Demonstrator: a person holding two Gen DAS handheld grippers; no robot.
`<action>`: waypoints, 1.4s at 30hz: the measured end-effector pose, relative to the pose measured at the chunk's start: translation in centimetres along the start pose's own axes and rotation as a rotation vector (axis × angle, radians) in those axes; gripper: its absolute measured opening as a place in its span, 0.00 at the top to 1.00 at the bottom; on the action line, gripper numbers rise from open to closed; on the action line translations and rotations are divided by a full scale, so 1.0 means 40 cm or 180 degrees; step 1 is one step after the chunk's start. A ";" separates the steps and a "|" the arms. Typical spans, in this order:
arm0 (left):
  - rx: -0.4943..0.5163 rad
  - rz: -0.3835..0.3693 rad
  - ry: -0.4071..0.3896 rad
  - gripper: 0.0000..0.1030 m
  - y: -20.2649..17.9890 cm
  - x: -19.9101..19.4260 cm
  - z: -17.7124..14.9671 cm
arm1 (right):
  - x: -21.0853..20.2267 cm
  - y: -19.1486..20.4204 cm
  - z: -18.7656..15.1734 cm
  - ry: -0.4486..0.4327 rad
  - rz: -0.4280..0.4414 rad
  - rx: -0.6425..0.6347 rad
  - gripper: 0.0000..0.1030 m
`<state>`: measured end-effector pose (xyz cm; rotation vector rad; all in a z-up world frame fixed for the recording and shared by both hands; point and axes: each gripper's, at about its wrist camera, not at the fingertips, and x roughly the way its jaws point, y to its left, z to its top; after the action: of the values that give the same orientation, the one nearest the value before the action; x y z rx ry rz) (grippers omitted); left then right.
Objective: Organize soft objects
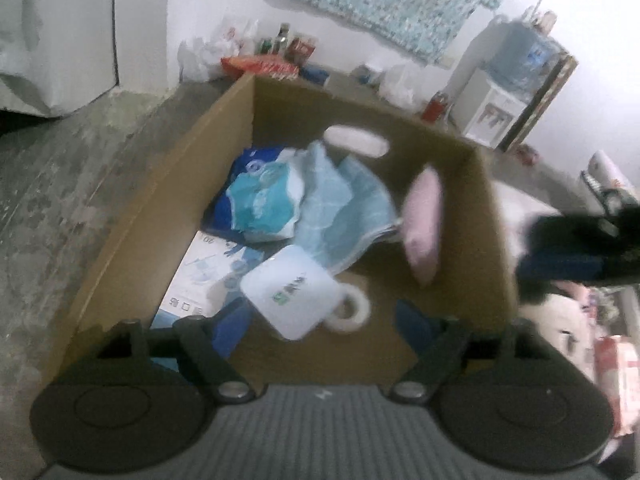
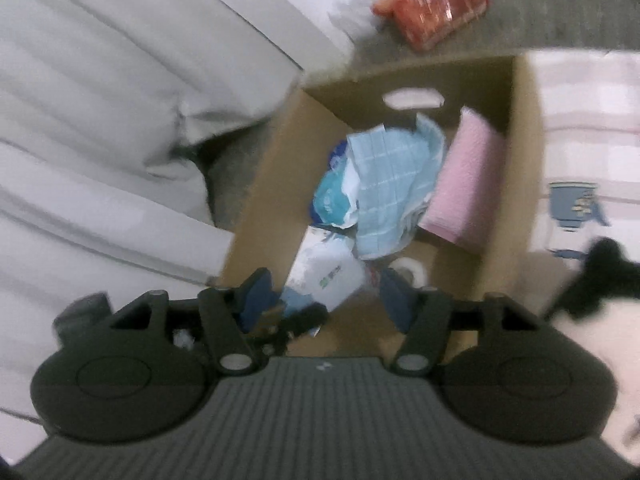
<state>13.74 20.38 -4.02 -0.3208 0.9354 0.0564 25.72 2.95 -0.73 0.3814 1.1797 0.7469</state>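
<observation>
Left wrist view shows the left gripper (image 1: 324,320) open and empty above the cardboard box (image 1: 168,216), so the next soft item should drop ahead of its fingers beside the pink pad (image 1: 422,220).

Both views are pretty smeary. In the left wrist view the pink pad (image 1: 423,224) is a soft blur against the cardboard box (image 1: 168,200) wall, edges not clear at all. The label on the white packet (image 1: 294,294) is unreadable, and the packet covers part of the tape roll (image 1: 352,312). The bottles by the far wall (image 1: 284,40) are too small to tell apart. In the right wrist view the red packaging (image 2: 432,4) is just streaks, and the dark shape (image 2: 600,284) at right can't be identified.
</observation>
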 end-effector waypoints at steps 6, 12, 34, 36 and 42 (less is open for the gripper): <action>0.0199 -0.0046 -0.0404 0.11 -0.080 -0.168 -0.047 | -0.280 -0.051 -0.138 -0.0361 0.0236 -0.0069 0.34; 0.0453 -0.0225 -0.0668 0.05 -0.180 -0.325 -0.105 | -0.586 -0.138 -0.305 -0.0860 0.0270 -0.0020 0.29; 0.1120 -0.0697 -0.0245 0.00 -0.777 -0.028 -0.073 | -0.859 -0.524 -0.450 -0.2228 -0.0350 0.0286 0.25; 0.0973 -0.0647 -0.0003 0.00 -0.795 0.056 -0.034 | -0.804 -0.548 -0.436 -0.2224 -0.0540 0.0205 0.25; 0.0519 -0.0486 0.0439 0.01 -0.806 0.292 0.042 | -0.575 -0.609 -0.329 -0.1854 -0.1325 -0.0471 0.23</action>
<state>28.01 -10.85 -4.47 -0.2461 1.0423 -0.1834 17.15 -31.76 -4.90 0.1967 0.6162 0.3186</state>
